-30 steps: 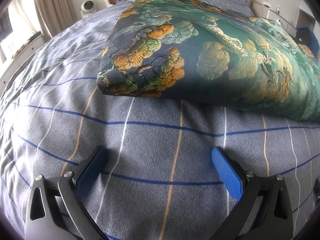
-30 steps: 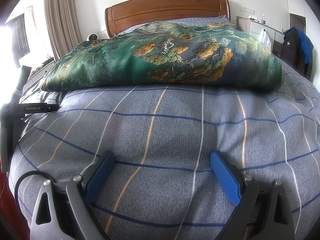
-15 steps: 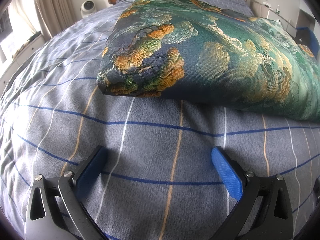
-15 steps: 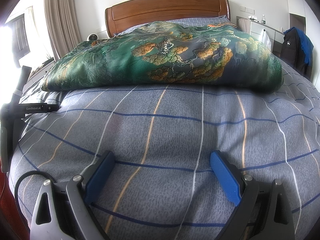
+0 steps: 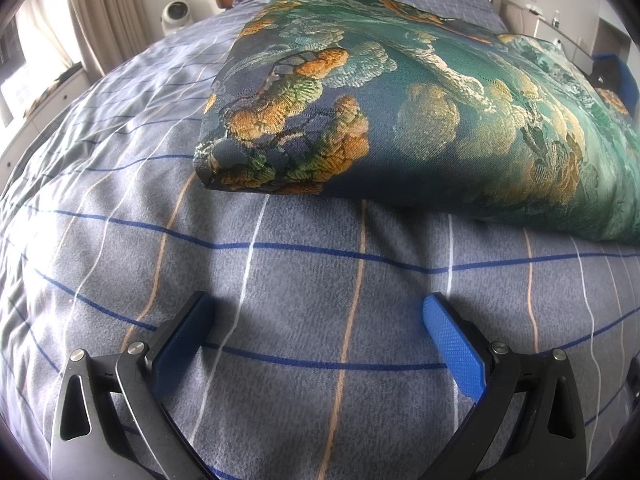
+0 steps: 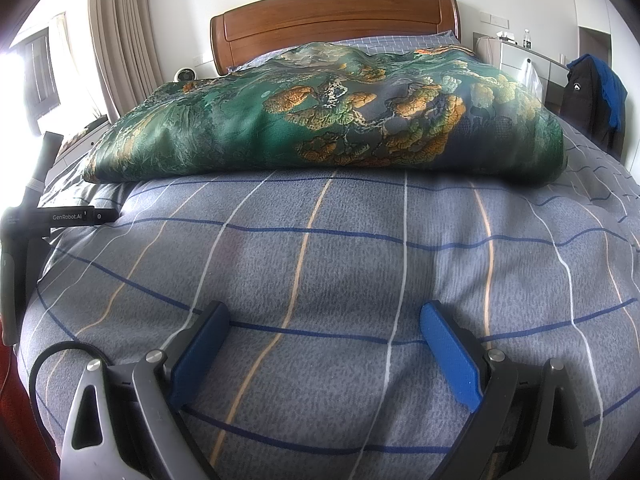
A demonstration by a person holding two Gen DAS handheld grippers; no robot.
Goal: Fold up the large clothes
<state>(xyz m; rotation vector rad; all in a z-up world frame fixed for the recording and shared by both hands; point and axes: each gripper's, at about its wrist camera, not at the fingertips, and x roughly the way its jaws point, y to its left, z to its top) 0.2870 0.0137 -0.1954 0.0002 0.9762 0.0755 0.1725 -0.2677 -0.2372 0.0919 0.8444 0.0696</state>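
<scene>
1. I see a wide bed (image 6: 360,264) with a curved reddish-brown wooden headboard (image 6: 336,20) at its far end.
2. It is covered by a grey-blue checked bedsheet (image 5: 304,280) with thin dark blue, white and tan lines, lightly rumpled toward the left side.
3. Lying directly on that sheet is a folded green and blue brocade garment with orange floral patterning (image 5: 420,112), a thick, puffy bundle resting across the middle of the bed (image 6: 328,128).
4. Its near left corner sits folded under, flat against the sheet; the right end slopes down toward the bed's right edge.
</scene>
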